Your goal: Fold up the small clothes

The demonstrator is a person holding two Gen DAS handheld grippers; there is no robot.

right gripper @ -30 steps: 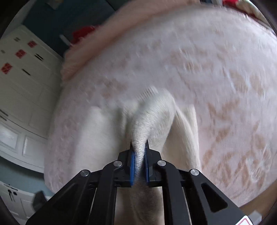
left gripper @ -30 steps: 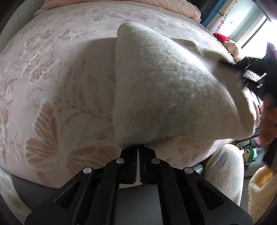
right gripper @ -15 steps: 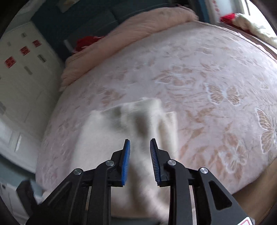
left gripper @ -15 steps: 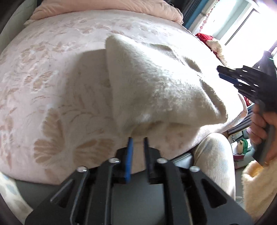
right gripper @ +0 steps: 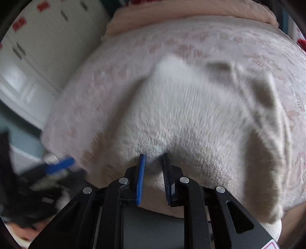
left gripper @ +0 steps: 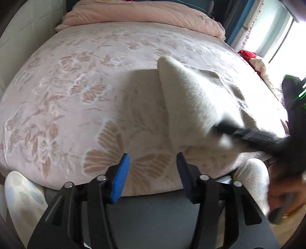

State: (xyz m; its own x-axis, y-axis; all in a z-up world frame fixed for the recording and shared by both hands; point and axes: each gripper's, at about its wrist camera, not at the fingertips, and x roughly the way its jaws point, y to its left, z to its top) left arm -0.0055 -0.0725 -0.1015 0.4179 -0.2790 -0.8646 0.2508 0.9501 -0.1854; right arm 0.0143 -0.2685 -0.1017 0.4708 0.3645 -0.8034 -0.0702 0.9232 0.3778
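A pink bedspread [left gripper: 80, 99] printed with butterflies and flowers fills most of both views, with a rumpled pink quilt [left gripper: 145, 15] heaped along its top edge. On it, right of centre in the left wrist view, lies the cream knitted garment [left gripper: 193, 99], folded over on itself so that one corner stands up as a peak near the middle of the frame; in the right wrist view it takes up the centre and lower right. The left gripper [left gripper: 153, 168] sits at the bottom centre of its own view, jaws spread wide and holding nothing, over bare bedspread just left of the garment's near edge. The right gripper [right gripper: 154, 172] has its jaws parted at the garment's near hem, with knit lying between the pads but not pinched. The view is blurred, so the risk is a hasty closing: the pads could catch only one layer, or the bedspread beneath, and drag the fold open.
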